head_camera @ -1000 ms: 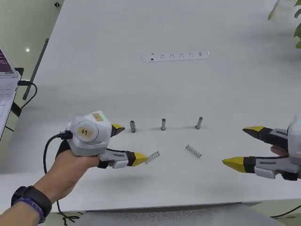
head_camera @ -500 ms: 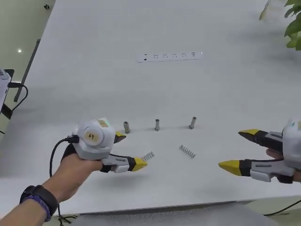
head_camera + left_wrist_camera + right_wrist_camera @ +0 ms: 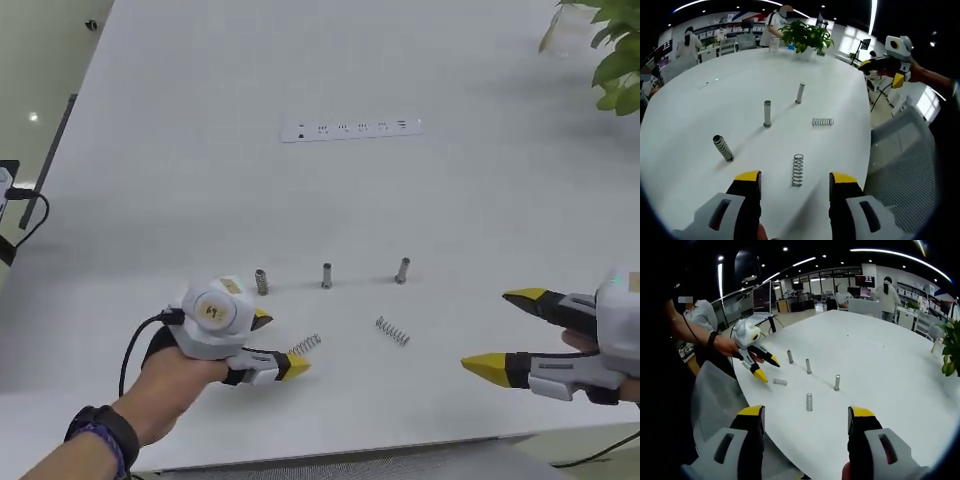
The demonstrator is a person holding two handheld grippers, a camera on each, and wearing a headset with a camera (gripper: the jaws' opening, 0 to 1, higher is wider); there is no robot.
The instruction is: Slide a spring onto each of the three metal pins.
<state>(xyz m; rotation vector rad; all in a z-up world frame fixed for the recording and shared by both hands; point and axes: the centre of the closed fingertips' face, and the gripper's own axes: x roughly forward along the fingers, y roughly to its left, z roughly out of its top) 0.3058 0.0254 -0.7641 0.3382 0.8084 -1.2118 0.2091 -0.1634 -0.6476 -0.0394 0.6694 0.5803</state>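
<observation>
Bare white table (image 3: 200,170) open toward 12 o'clock up to a flat white power strip (image 3: 350,129), three upright metal pins (image 3: 326,276) in a row with gaps between, two loose steel coil springs (image 3: 392,330) lying at their 6 o'clock

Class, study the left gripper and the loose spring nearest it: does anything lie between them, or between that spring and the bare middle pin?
Nothing visible does. The spring lies just ahead of the open left gripper, and bare table runs from it to the middle pin.
</observation>
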